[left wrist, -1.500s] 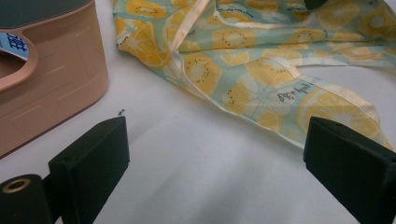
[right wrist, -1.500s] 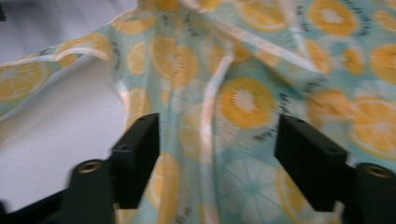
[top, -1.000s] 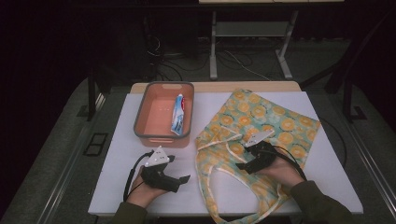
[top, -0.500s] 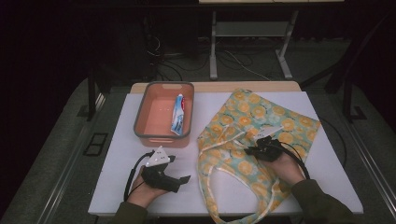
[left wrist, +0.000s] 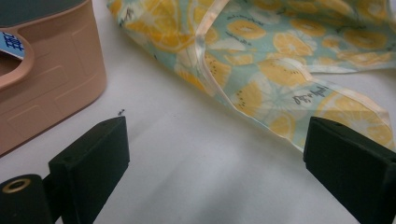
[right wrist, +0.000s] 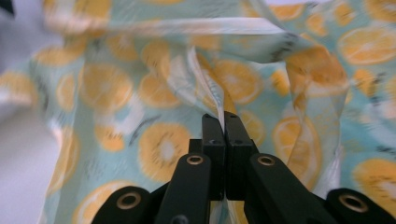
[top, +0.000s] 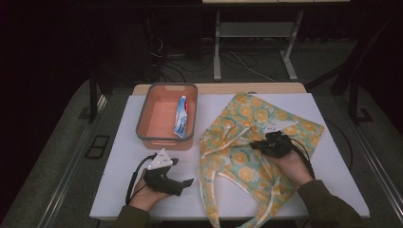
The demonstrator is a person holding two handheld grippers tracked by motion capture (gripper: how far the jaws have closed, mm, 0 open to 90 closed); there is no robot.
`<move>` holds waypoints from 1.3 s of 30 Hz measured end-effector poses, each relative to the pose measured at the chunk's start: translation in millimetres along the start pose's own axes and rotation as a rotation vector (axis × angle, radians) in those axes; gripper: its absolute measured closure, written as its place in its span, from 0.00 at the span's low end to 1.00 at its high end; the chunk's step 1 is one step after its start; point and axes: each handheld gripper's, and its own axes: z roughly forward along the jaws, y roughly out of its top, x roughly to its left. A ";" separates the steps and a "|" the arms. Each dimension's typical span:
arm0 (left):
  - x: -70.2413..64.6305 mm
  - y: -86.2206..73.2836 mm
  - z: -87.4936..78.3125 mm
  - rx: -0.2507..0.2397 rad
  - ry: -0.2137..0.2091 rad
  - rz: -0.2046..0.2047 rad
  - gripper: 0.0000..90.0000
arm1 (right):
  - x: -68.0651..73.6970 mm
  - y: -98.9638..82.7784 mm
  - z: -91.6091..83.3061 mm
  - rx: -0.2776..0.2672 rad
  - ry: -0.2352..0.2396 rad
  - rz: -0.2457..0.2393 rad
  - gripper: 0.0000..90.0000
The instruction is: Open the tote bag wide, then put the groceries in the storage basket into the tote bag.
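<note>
Presently: fruit-print tote bag (top: 247,142) on table (top: 119,156), its edge pinched in right hand-held gripper (right wrist: 223,122). Left hand-held gripper (top: 186,183) spread, just beside bag.

Bag (right wrist: 140,93) print blurred; handles (top: 223,216) cut off.

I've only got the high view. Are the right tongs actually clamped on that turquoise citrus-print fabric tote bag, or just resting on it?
Observer: Clamped. The right gripper view shows the right tongs shut on a pale seam strip of the turquoise citrus-print fabric tote bag.
Operator: Anything between the left tongs?
Observer: Nothing. The left gripper view shows the left tongs wide open over the bare white table, with the bag's edge by one jaw.
</note>
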 end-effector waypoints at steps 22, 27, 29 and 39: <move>-0.4 4.2 -6.3 -0.006 -0.011 0.010 0.06 | -32.5 11.5 -14.1 -0.111 -0.019 0.115 0.99; -3.0 25.4 -20.4 -0.054 -0.055 0.014 0.06 | -33.4 10.9 -13.4 -0.108 -0.013 0.117 0.99; -1.5 30.4 -22.0 -0.057 -0.058 0.014 0.06 | -33.5 10.5 -12.8 -0.102 -0.007 0.117 0.99; 34.2 80.8 -16.7 -0.071 0.001 -0.008 0.08 | -34.5 8.8 -13.1 -0.099 -0.001 0.114 0.99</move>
